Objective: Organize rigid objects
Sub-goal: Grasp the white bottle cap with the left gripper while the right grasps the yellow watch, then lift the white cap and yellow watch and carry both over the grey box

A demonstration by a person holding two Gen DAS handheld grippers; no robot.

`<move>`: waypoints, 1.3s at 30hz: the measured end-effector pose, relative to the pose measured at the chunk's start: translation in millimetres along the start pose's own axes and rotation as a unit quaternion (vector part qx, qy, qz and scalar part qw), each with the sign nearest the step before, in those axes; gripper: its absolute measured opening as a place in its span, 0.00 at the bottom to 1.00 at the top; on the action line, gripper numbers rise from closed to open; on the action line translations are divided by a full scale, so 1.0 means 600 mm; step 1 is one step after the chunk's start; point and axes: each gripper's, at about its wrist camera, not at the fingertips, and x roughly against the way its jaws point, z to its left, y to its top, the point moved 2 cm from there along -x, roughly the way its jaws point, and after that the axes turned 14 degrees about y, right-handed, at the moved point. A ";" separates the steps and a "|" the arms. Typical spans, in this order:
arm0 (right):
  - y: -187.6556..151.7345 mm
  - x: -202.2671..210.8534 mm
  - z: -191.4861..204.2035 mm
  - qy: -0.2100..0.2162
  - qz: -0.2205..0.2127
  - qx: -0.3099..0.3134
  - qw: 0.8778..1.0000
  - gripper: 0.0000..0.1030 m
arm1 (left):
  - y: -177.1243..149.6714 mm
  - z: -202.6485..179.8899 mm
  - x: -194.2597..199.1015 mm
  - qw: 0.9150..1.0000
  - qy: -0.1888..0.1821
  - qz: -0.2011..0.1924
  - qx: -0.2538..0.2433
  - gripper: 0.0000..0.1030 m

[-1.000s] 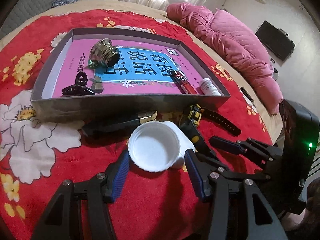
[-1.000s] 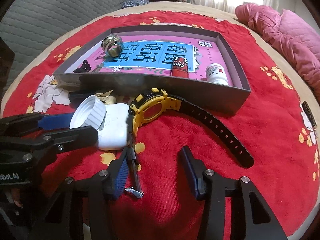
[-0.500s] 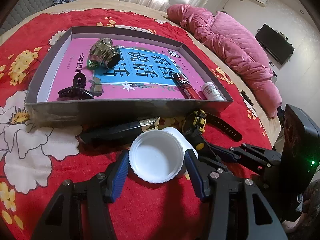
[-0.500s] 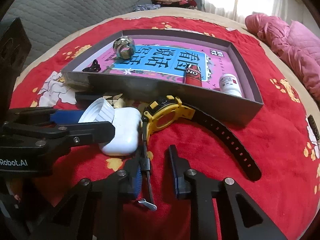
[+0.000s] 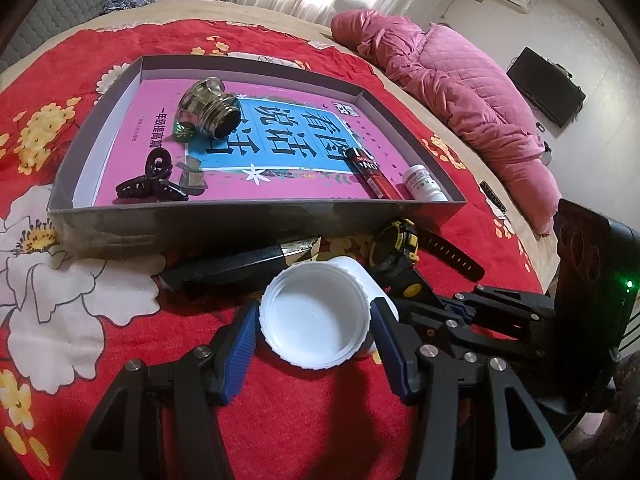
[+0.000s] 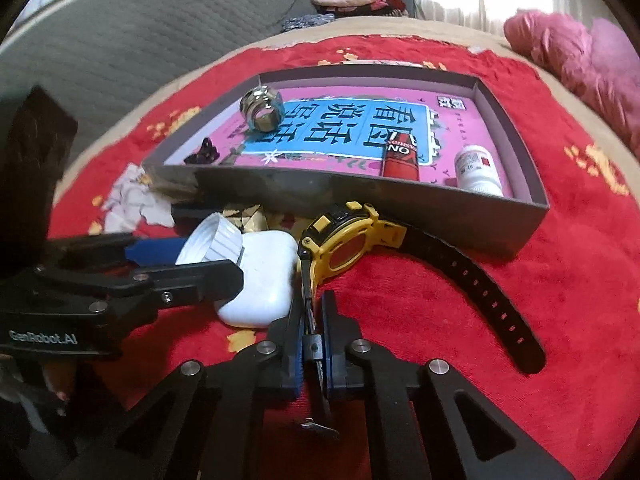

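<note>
My right gripper (image 6: 311,334) has just been closing and now pinches the short buckle strap of the yellow watch (image 6: 340,240), which lies on the red blanket (image 6: 560,280) just in front of the grey tray (image 6: 400,196). My left gripper (image 5: 312,320) stands wide around the white cap (image 5: 314,316); its pads seem to touch the rim, though I cannot be sure. The cap leans on the white earbud case (image 6: 260,280), beside the watch. In the tray lie a metal fitting (image 5: 208,108), a black hair clip (image 5: 152,184), a red tube (image 5: 370,172) and a small white bottle (image 5: 424,184).

Bed under red floral blanket (image 5: 120,340), bearing grey tray (image 5: 256,220), yellow watch (image 6: 340,240), white case (image 6: 264,280), pink quilt (image 5: 460,88)
</note>
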 end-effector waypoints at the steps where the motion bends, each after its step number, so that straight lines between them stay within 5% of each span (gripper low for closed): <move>1: 0.001 0.002 -0.001 0.005 -0.002 -0.003 1.000 0.07 | 0.000 0.001 0.001 1.000 -0.001 -0.001 0.001 0.54; 19: 0.012 0.046 -0.006 0.044 -0.055 -0.040 0.997 0.06 | 0.002 0.001 0.021 1.000 -0.018 -0.016 -0.003 0.49; 39: 0.016 0.083 0.008 0.053 -0.093 -0.037 0.994 0.06 | 0.003 -0.002 0.056 0.998 0.010 -0.053 -0.024 0.49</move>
